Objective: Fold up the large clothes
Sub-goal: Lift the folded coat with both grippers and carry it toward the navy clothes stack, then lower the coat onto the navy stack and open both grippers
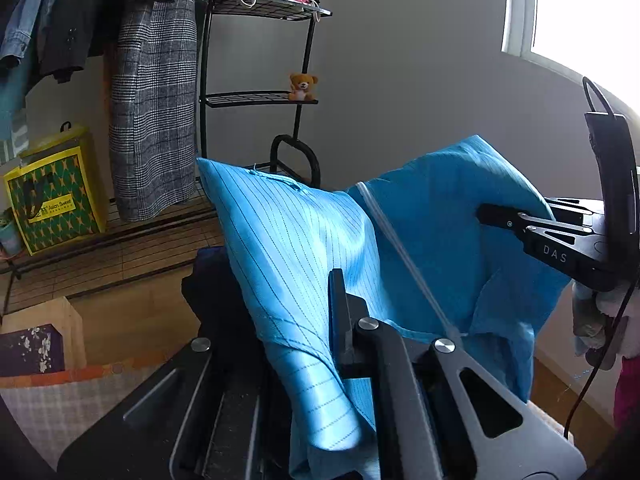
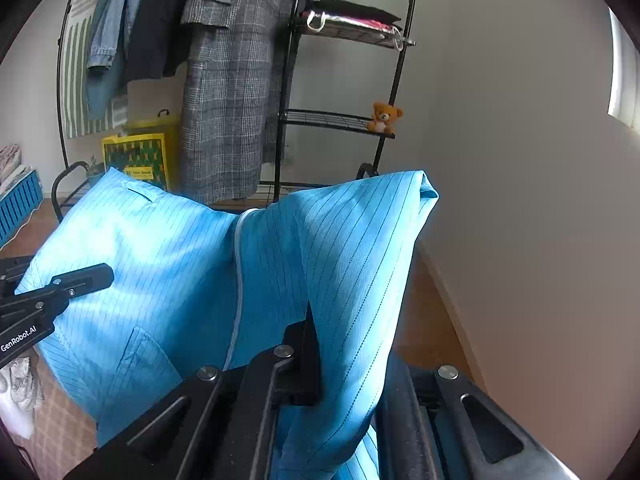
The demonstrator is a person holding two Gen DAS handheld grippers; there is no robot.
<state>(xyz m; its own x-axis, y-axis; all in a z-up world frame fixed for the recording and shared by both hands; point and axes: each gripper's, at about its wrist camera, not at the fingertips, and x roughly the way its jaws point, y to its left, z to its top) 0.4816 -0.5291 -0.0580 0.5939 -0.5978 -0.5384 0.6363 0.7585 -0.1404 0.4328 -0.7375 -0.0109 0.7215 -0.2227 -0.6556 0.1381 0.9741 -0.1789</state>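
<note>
- Plainly, both sets of jaws are clamped tight on cloth: the left gripper (image 1: 340, 316) pinches one upper edge of the blue garment (image 1: 304, 248), and the right gripper (image 2: 310, 344) pinches the other, the fabric draped over each.
- Each wrist view shows the other tool too: from the left, the right gripper sits at 3 o'clock, its fingers sunk into a fold; from the right, the left gripper reaches in at 9 o'clock.
- The garment, a pinstriped blue coat with a white zip (image 2: 236, 280), hangs in the air between the two hands, front spread and slack in the middle, not lying on any surface in view.
- Judged step: carrying or spreading the coat held by its top edge, before the first fold.
- The next move likely calls for pulling the span taut and lowering it flat without loosening either pinch.
- Behind, at 12 o'clock, stands a clothes rack (image 2: 288, 92) with a checked coat (image 2: 228, 92) and a teddy bear (image 2: 385, 117).
</note>
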